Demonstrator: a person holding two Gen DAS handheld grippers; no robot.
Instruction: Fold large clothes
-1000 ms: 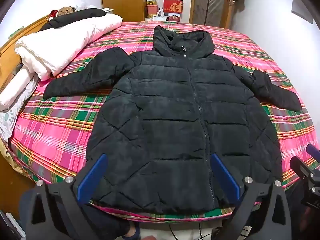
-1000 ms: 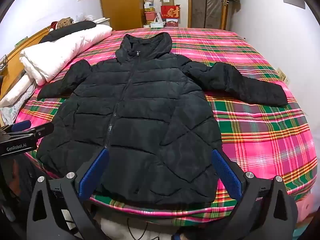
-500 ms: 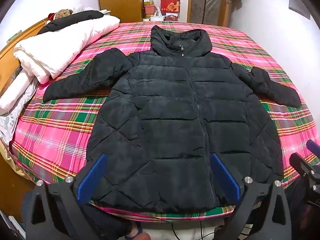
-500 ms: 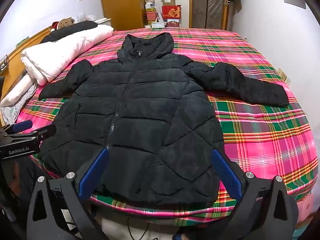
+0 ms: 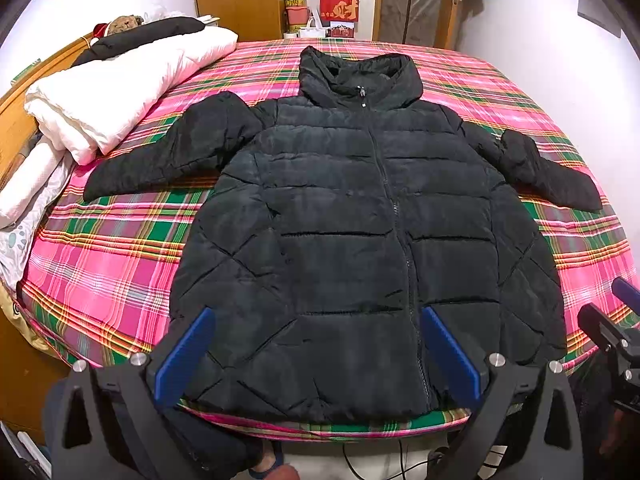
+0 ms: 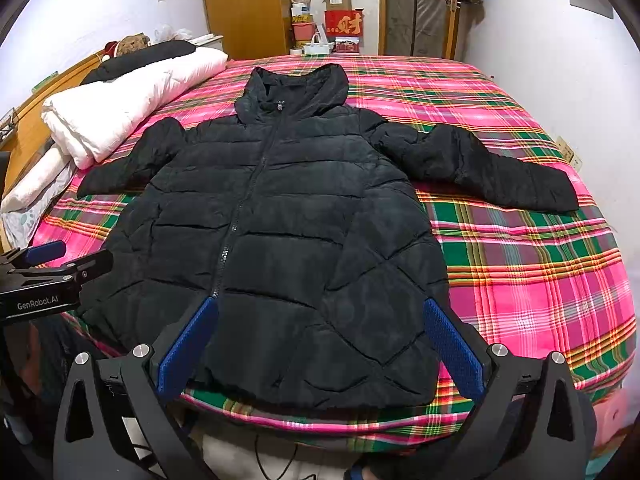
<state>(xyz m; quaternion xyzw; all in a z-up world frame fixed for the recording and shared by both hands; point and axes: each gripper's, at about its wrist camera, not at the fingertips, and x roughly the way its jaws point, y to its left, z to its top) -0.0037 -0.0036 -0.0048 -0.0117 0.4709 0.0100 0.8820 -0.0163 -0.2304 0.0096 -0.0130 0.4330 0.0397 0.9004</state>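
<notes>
A black quilted hooded jacket point(image 5: 352, 232) point(image 6: 280, 232) lies flat, front up and zipped, on the plaid bed, sleeves spread to both sides, hood pointing away. My left gripper point(image 5: 316, 312) hovers open above the jacket's near hem, left of the zipper. My right gripper point(image 6: 320, 304) hovers open over the hem's right half. Neither set of blue pads point(image 5: 184, 356) point(image 6: 454, 348) touches the fabric. Each gripper shows at the edge of the other's view, the right one point(image 5: 616, 332) and the left one point(image 6: 48, 280).
The bed has a pink and green plaid sheet point(image 5: 112, 260) point(image 6: 540, 272). A folded white duvet point(image 5: 120, 92) and a dark pillow lie along the left side by the wooden headboard. Wardrobe, boxes and a doorway stand behind. A white wall runs along the right.
Both grippers have drifted slightly, the views rising and tilting a little over the hem. The jacket lies as before and both grippers stay open.
</notes>
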